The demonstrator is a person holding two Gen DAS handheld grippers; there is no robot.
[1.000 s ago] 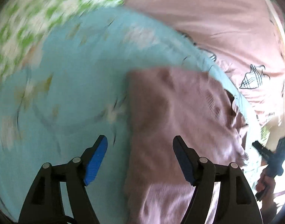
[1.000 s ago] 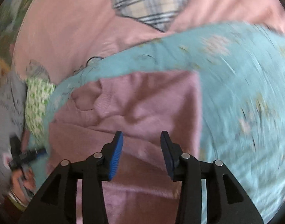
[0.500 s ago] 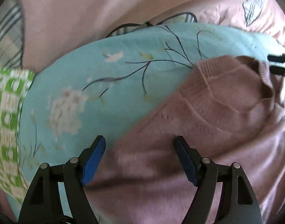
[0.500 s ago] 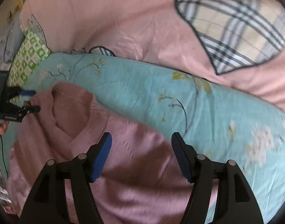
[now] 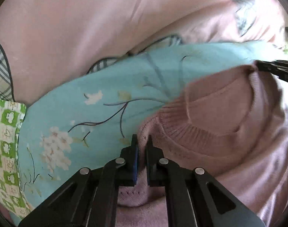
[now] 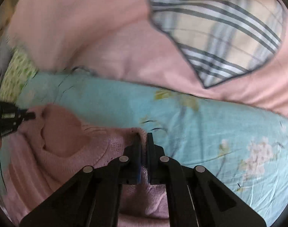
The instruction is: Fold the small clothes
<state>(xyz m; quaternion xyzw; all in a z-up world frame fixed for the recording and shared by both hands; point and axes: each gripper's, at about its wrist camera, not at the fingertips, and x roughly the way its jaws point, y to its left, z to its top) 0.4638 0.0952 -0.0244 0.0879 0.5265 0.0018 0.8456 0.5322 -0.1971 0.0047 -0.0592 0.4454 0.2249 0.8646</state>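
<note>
Left gripper (image 5: 142,141): jaws just closed, pinching the pink sweater (image 5: 219,132) at one shoulder, lower centre.
Right gripper (image 6: 143,138): jaws just closed, pinching the other shoulder.
Sweater: lies on blue floral sheet (image 5: 87,113).

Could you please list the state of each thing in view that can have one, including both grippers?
Left gripper: shut on the sweater's shoulder; its jaws have just closed.
Right gripper: shut on the other shoulder; its jaws have just closed.
Pink knit sweater: lying on the blue cloth, neckline open, pinched at both shoulders.
Blue floral cloth: spread under the sweater.
Pink bedding: lightly creased.
</note>
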